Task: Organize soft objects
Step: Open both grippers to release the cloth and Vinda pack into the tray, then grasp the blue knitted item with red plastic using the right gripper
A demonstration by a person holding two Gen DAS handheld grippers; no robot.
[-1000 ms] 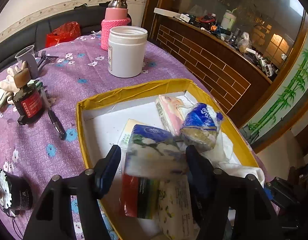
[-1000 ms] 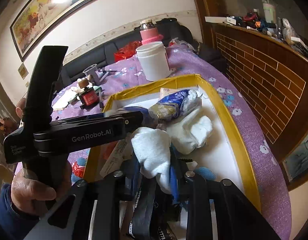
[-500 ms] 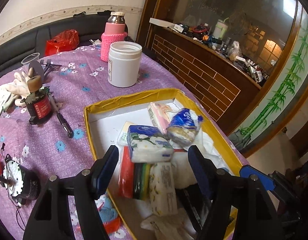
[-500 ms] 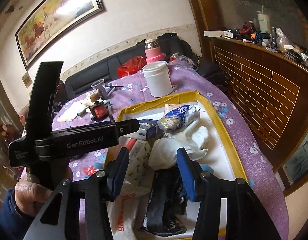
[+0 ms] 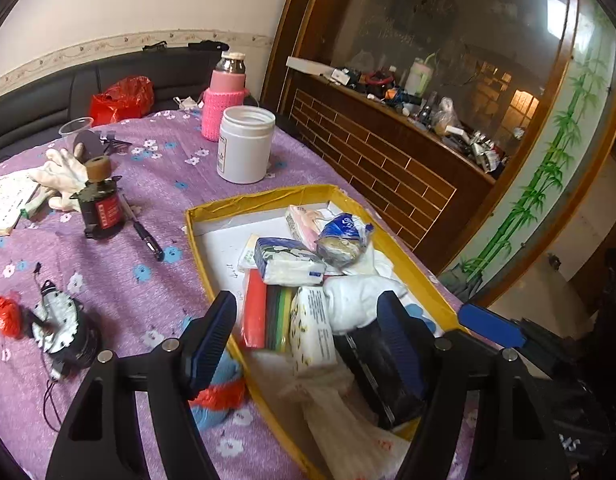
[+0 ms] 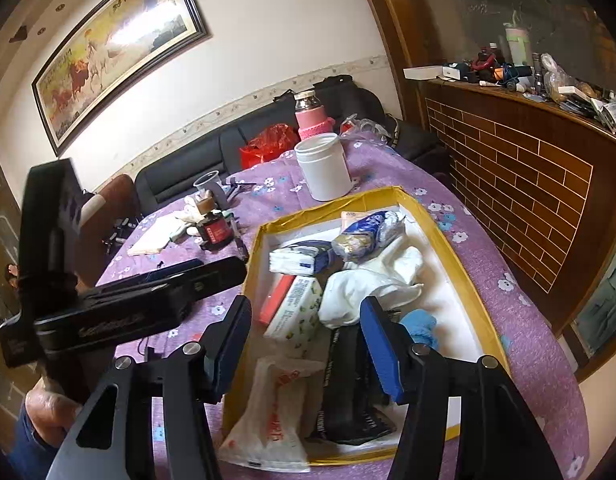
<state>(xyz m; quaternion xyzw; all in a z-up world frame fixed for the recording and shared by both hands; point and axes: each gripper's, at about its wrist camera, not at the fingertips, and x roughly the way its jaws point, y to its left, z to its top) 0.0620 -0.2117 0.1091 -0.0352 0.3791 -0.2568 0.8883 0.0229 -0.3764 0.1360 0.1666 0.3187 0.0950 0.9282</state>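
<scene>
Mostly done: yellow-rimmed box (image 6: 460,264) on the desk (image 5: 108,264) already holds tissue packs (image 5: 288,266), white sock (image 6: 348,300), sponge stack (image 5: 268,312). Left claw (image 5: 308,344) spread, empty; right claw (image 6: 304,348) has just been opening, nothing pinched. Left over: blue-red cloth (image 5: 220,396) outside the box at 7 o'clock, white gloves (image 5: 58,178) at 10 o'clock.

White jar (image 5: 246,144) stands before pink-sleeved bottle (image 5: 223,96) on purple tablecloth (image 5: 148,264).

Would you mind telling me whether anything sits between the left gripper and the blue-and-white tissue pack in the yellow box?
Nothing visible blocks it. The left gripper is open above the yellow box, and the blue-and-white tissue pack lies on top of the pile, uncovered.
</scene>
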